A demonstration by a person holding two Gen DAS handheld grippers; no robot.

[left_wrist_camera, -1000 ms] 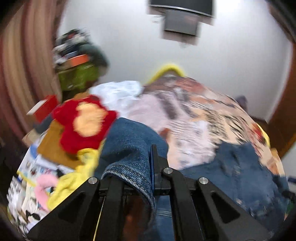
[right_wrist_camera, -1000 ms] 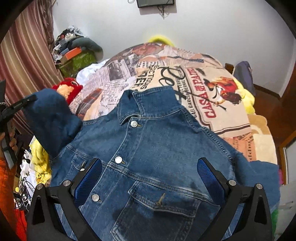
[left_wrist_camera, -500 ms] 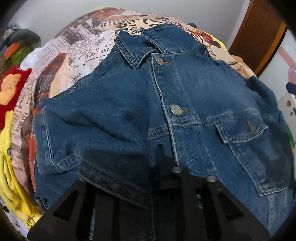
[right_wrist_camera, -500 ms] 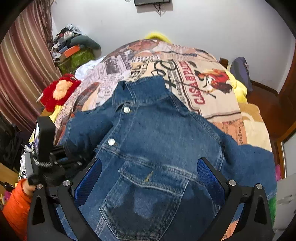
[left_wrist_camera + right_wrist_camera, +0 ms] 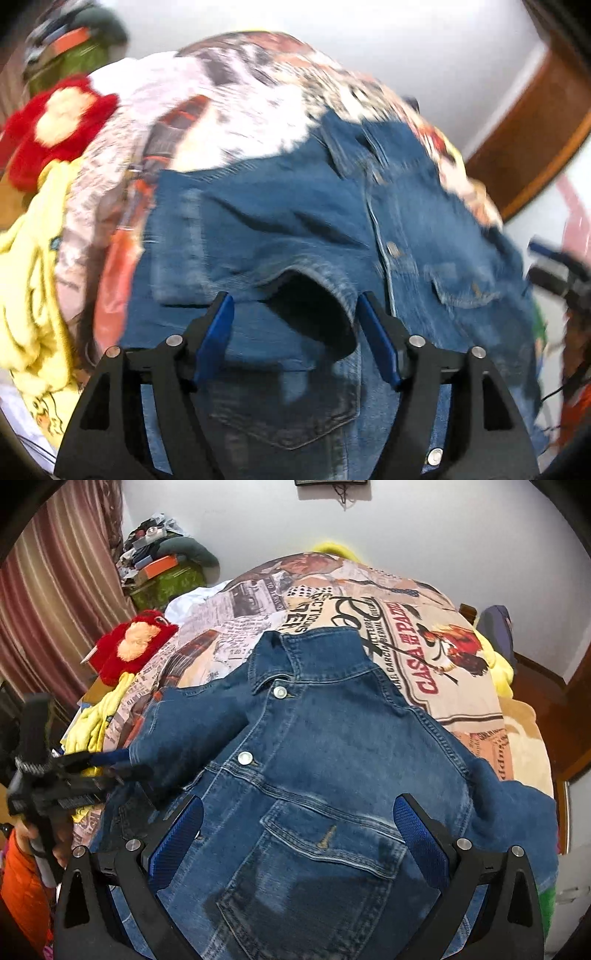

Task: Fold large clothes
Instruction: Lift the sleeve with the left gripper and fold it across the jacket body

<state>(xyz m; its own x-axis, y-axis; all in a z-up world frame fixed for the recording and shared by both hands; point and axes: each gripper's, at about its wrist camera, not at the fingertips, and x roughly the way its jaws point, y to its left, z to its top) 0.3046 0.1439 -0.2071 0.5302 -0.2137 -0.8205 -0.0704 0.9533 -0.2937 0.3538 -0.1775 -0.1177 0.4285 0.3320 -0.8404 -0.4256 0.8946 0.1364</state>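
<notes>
A blue denim jacket [image 5: 332, 760] lies front-up on the bed, collar toward the far wall; it also shows in the left wrist view [image 5: 295, 229]. Its sleeve [image 5: 258, 258] lies folded across the chest, with the cuff opening just in front of my left gripper [image 5: 295, 325]. The left gripper is open and empty, blue pads apart. It shows in the right wrist view [image 5: 110, 764] at the jacket's left edge. My right gripper [image 5: 299, 834] is open and empty above the chest pocket [image 5: 325, 845].
The bed has a newspaper-print cover [image 5: 406, 635]. A red plush toy [image 5: 133, 646] and yellow cloth [image 5: 96, 720] lie at its left edge. A cluttered pile [image 5: 162, 565] stands by the striped curtain [image 5: 55, 590]. A wooden door [image 5: 535, 147] is at the right.
My left gripper carried the sleeve over onto the jacket's chest, then opened and let it go. It has drawn back a little. The right gripper stayed open above the jacket.
</notes>
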